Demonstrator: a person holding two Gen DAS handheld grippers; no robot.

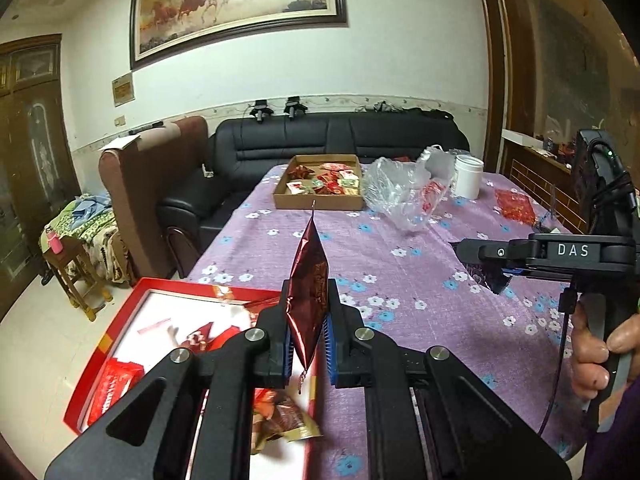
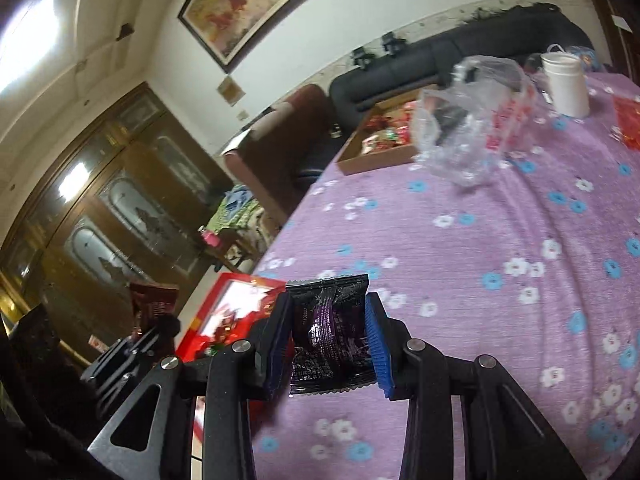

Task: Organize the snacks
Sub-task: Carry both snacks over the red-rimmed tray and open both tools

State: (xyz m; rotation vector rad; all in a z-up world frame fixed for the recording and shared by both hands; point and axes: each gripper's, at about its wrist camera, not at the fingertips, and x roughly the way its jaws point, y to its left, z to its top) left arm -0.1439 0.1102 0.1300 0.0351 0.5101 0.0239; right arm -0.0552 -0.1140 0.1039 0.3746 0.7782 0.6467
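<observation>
Pinching red snack packet [image 1: 310,280] in left gripper [image 1: 308,340]; right gripper [image 2: 330,336] pinching dark purple packet [image 2: 330,332].

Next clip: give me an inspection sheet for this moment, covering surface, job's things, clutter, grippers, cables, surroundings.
Surface: table under purple flowered cloth.
Job's things: red tray with snacks at the near left edge; cardboard box of snacks at the far end.
Clutter: clear plastic bag, white jar, red packet.
Grippers: left gripper shut on a dark red pouch; right gripper shut on a black-purple packet.
Cables: black cable hanging from the right gripper's handle.
Surroundings: black sofa, framed painting, wooden cabinet.
</observation>
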